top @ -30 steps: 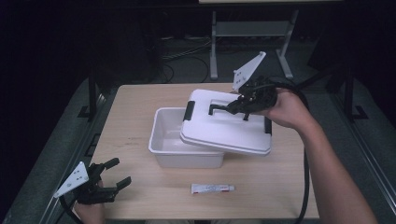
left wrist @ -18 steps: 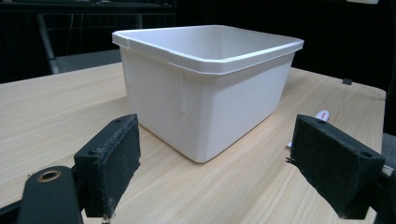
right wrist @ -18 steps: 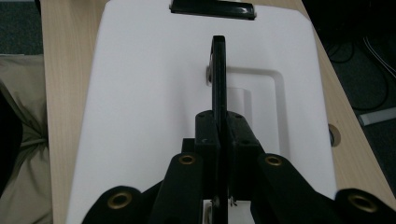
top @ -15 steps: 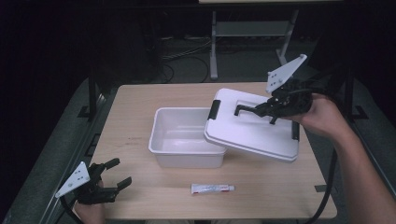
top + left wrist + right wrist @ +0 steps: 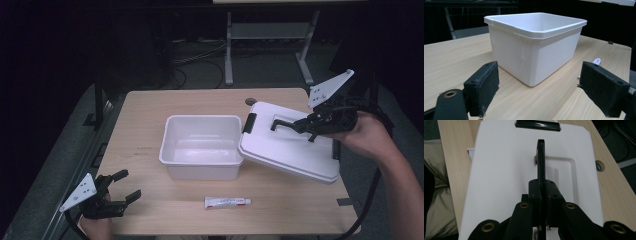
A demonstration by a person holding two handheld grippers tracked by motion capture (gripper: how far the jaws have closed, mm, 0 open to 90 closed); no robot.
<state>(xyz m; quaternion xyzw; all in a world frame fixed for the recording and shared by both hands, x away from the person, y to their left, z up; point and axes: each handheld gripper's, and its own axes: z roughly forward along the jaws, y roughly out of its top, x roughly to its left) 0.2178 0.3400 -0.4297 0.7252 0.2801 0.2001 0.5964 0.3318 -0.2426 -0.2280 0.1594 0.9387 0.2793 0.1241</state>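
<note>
Lid [image 5: 287, 150], white and rectangular, hangs tilted over the right part of the table [image 5: 145, 120], its left edge close against the right rim of the box and its right edge reaching toward the table's right side. Whether it touches the box or the tabletop I cannot tell. A black carry handle [image 5: 541, 157] stands up from a shallow recess in its top, and a black latch [image 5: 249, 123] sits on its left end.

The right gripper [image 5: 306, 124] has its jaws pressed together on that handle; in the right gripper view the thin black bar runs straight up between the two pads. A hand [image 5: 367, 135] carries this gripper from the right side.

Left of the lid stands the open white box [image 5: 200, 147], near the middle of the table, with nothing visible inside. In front of it, nearer the person, a small white tube [image 5: 227, 202] with a red end lies flat on the wood.

At the near left corner the left gripper [image 5: 122, 185] rests with its jaws spread wide and nothing between them; its view looks level across the tabletop at the box's near corner.
</note>
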